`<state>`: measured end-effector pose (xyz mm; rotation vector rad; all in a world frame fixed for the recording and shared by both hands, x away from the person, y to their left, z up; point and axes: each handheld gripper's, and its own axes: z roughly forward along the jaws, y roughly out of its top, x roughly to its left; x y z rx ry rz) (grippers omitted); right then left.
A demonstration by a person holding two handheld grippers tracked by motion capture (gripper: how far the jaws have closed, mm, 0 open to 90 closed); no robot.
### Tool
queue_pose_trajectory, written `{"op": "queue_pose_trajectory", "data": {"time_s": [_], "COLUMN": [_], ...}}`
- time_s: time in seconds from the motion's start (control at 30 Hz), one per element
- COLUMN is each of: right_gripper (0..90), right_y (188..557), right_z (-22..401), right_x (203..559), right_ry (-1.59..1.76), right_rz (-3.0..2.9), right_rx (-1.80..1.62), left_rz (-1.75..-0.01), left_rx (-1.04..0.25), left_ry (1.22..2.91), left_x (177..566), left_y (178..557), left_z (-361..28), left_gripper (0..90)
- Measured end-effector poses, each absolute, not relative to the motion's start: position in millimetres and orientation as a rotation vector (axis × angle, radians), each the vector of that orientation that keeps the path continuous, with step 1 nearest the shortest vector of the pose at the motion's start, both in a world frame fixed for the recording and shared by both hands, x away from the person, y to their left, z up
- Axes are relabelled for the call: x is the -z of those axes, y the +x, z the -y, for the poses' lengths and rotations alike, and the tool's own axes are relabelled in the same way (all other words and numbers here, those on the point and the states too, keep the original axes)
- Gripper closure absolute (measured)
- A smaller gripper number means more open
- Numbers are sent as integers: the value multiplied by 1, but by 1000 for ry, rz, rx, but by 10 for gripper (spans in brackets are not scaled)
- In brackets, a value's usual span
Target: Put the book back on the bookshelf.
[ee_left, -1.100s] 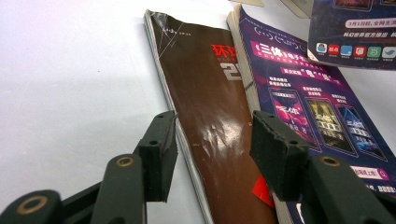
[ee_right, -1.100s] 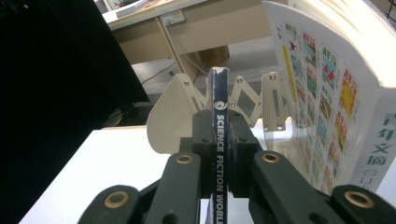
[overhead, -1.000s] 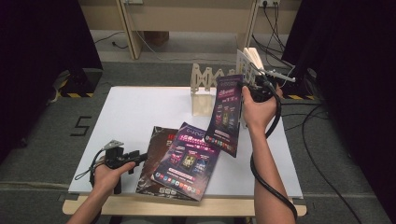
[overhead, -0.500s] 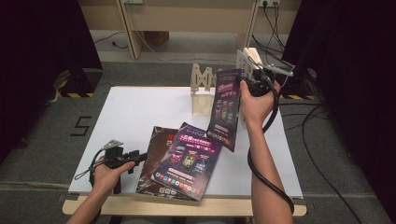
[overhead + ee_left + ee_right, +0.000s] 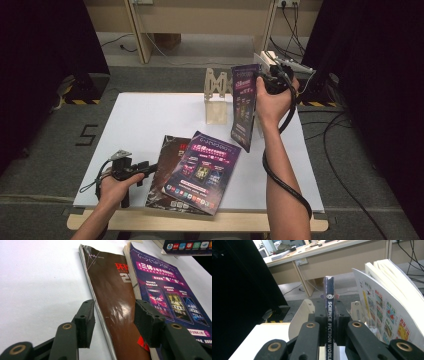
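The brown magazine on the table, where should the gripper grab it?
Best guess: grip the brown magazine by its bare spine edge, coming in low from the left gripper's side. It lies flat, and the purple magazine covers its other side, so only that thin edge is free between the open jaws.

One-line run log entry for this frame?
right claw: shut on magazine, upright by wooden rack | left claw: open at brown magazine on table
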<state>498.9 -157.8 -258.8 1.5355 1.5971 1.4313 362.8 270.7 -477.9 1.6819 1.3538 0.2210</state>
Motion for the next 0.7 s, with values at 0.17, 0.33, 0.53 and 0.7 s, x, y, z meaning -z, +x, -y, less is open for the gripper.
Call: {"op": "queue_pose_trajectory", "data": {"time_s": [0.17, 0.33, 0.53, 0.7], "right_gripper": [846, 846, 846, 846], "right_y": [503, 505, 507, 511], "right_z": [158, 156, 153, 152], "right_x": [258, 256, 257, 256], "right_ry": [1532, 1523, 1519, 1506], "right_rz": [-1583, -1566, -1544, -1525], "right_rx": [-1440, -1442, -1434, -1422], "left_rz": [-1354, -1354, -1354, -1360], "left_rx": [-219, -219, -221, -218], "left_ry": [1685, 1686, 1685, 1689], "left_x": [479, 479, 479, 480], "left_y": [363, 363, 363, 363], "left_z": [-271, -271, -271, -272], "left_gripper": [502, 503, 504, 504]}}
